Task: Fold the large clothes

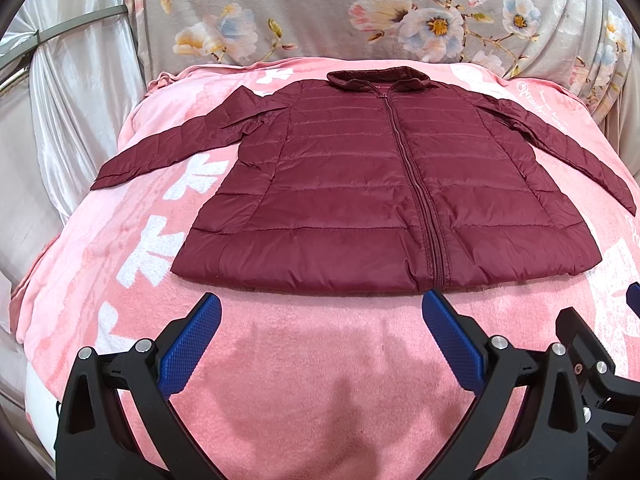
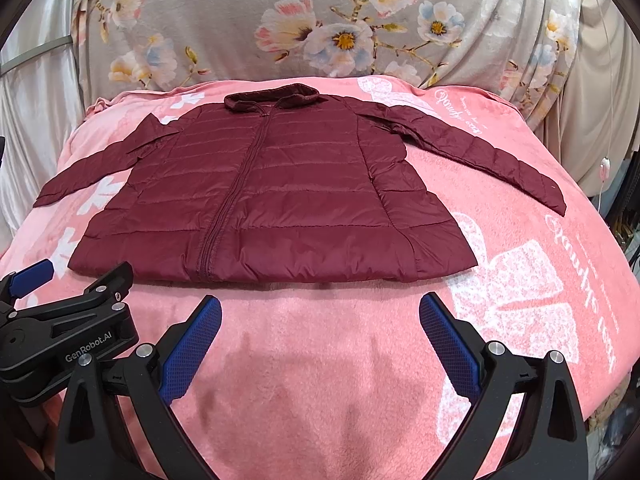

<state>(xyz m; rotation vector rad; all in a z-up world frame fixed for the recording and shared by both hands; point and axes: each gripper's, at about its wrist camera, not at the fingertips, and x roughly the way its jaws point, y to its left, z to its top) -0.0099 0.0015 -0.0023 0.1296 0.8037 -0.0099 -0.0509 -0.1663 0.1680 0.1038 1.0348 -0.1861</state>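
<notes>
A dark red quilted jacket [image 1: 360, 192] lies flat and zipped on a pink blanket [image 1: 320, 360], collar at the far end, both sleeves spread out to the sides. It also shows in the right wrist view [image 2: 276, 196]. My left gripper [image 1: 321, 308] is open and empty, hovering just short of the jacket's hem. My right gripper [image 2: 320, 312] is open and empty, also just short of the hem, to the right of the left one. The left gripper's body shows in the right wrist view [image 2: 68, 332].
The pink blanket [image 2: 320, 360] covers a raised rounded surface. A grey floral cloth [image 1: 340, 12] hangs behind it. Shiny silver fabric [image 1: 72, 92] drapes at the left. A cable and clutter [image 2: 608, 184] sit past the blanket's right edge.
</notes>
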